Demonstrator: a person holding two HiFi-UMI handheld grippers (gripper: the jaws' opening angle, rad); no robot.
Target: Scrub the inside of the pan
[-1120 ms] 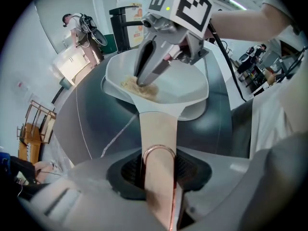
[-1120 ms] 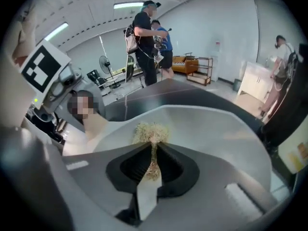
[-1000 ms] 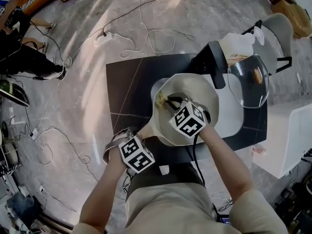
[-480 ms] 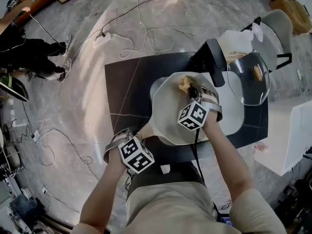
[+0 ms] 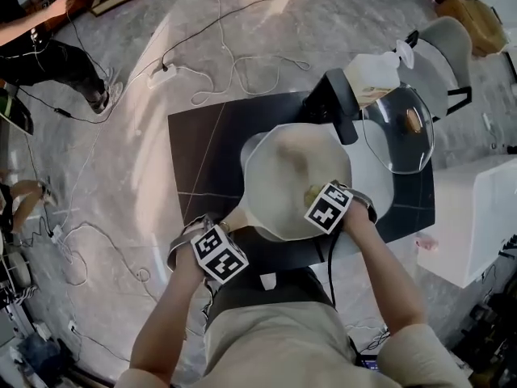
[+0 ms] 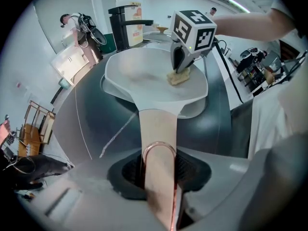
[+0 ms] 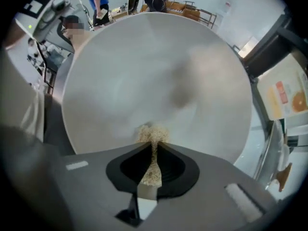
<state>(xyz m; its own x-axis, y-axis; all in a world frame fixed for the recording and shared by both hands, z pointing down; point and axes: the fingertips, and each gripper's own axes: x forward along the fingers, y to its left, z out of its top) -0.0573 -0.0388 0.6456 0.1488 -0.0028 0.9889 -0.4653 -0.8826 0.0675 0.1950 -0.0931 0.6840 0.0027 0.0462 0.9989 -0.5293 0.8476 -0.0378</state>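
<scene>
Left hand-held gripper (image 6: pixel 161 172): its jaws are closing on the pan's tan handle (image 6: pixel 158 129), which runs between them with the pads against its sides.
Right hand-held gripper (image 7: pixel 153 153): clenched on a tan scrub pad (image 7: pixel 153 134), which is pinched thin between its jaws.
Scrub pad: its frayed end touches the pan's inner surface, close to the rim nearest the person.
Pan (image 5: pixel 295 164): pale and round, it sits on the dark tabletop (image 5: pixel 202 152) with its handle pointing toward the person's left.
Glass lid (image 5: pixel 400 132): lies just beside the pan on its right.
Soap bottle (image 5: pixel 373 79): stands beyond the pan, near the lid.
Floor (image 5: pixel 121 111): grey, with loose white cables (image 5: pixel 242 71) lying across it.
</scene>
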